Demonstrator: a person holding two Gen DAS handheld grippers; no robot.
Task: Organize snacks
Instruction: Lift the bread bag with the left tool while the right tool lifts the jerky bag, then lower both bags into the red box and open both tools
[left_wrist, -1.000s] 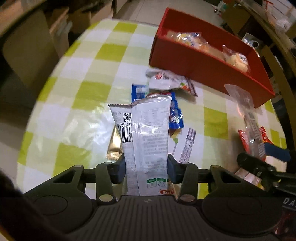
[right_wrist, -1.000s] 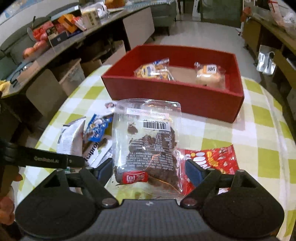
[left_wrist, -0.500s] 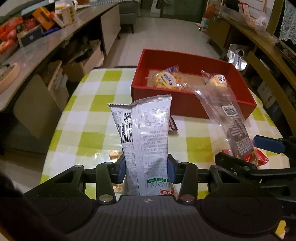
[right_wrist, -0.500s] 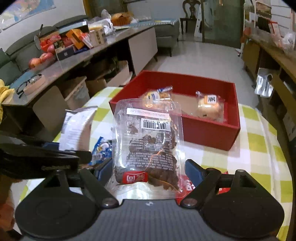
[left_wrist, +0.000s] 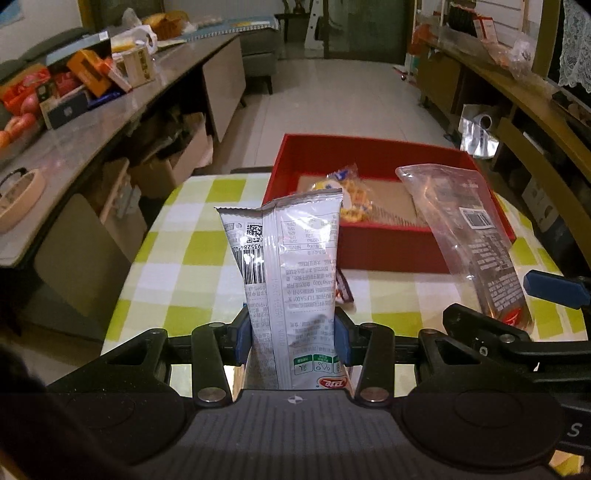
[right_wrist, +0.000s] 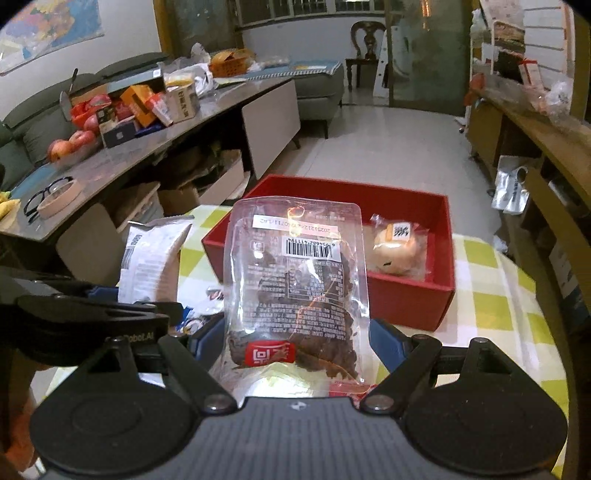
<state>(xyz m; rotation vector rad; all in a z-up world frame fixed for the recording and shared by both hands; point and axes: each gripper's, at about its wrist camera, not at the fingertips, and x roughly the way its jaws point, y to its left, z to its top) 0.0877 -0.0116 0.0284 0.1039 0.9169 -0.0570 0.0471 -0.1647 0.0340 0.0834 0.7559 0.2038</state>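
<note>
**Two packets in the air, box only part filled**

We judge the sorting to be partway through. The red box (left_wrist: 391, 247) sits at the far side of the checked table (left_wrist: 192, 266) and already holds a yellow snack bag (left_wrist: 351, 195) and a wrapped bun (right_wrist: 397, 247). A few small packets (right_wrist: 195, 321) lie on the cloth between us and the box, so there is more to collect after this pair.

Our left gripper (left_wrist: 293, 332) pinches the lower part of a grey foil packet (left_wrist: 288, 266), which stands upright, its printed back facing the camera, above the table and short of the box's near wall. Our right gripper (right_wrist: 295, 339) is closed on the bottom of a clear packet of dark snack pieces (right_wrist: 295, 288), also held upright, just in front of the box. Both grippers point forward toward the box, side by side and raised above the table, the left one visible at the right camera's edge. Neither packet is over the box opening yet.
</note>
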